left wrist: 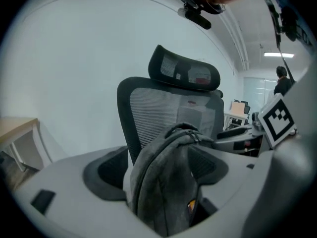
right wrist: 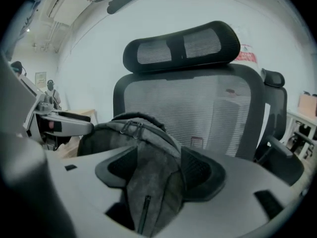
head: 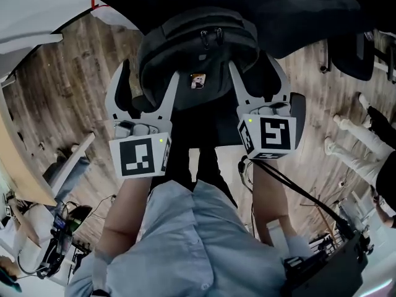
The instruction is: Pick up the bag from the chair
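Observation:
A dark grey backpack [head: 198, 48] stands upright against the black mesh office chair [right wrist: 198, 103]; I cannot tell whether it rests on the seat or hangs free. My left gripper [head: 148, 79] is shut on the backpack's left side, with grey fabric [left wrist: 163, 182] filling the gap between its pads. On the other side, my right gripper [head: 255, 73] is shut on the bag, where the cloth with a zip [right wrist: 153, 182] is pinched. The bag's top handle and zip pulls [right wrist: 131, 127] show above the jaws. The chair seat [head: 260, 5] lies under and beyond the bag.
Wooden floor [head: 68, 73] lies all round. A second black chair [head: 352, 54] stands at the right, and a person's legs in white trousers [head: 356, 142] are beside it. A pale desk edge [head: 21, 166] is at the left. Cables run from the right gripper [head: 291, 187].

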{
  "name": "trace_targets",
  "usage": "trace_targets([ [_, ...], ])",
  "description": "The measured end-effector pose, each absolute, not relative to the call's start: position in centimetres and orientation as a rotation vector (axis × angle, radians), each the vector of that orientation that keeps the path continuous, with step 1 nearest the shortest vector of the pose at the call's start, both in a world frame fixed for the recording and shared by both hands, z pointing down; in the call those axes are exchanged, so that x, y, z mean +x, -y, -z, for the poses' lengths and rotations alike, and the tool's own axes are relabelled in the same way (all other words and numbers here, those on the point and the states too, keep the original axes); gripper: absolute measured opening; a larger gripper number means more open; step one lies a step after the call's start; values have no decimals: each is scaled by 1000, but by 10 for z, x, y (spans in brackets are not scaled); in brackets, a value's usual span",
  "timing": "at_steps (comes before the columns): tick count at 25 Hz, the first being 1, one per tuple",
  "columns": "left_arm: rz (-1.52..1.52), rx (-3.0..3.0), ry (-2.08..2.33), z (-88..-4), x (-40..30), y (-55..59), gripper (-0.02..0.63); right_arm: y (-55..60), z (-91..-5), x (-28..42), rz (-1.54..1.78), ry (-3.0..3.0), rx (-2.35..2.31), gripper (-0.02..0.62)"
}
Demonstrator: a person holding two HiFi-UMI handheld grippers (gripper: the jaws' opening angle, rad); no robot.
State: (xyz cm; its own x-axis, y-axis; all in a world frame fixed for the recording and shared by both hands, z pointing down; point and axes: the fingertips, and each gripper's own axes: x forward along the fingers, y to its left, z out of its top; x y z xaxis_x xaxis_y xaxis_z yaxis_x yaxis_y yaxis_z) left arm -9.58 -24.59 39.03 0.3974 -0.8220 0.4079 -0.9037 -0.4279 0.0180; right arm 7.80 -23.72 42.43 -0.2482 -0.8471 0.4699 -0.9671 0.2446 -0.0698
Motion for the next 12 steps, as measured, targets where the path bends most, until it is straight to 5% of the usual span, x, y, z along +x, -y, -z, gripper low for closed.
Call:
trace_targets([
  [7, -528, 2430, 1401, -420, -92, 266, 411, 268, -450, 79, -385, 2184, 1529, 372],
  [12, -535, 2455, 1336, -431, -81, 271, 410, 282, -459, 77, -346, 2246, 1411, 391],
])
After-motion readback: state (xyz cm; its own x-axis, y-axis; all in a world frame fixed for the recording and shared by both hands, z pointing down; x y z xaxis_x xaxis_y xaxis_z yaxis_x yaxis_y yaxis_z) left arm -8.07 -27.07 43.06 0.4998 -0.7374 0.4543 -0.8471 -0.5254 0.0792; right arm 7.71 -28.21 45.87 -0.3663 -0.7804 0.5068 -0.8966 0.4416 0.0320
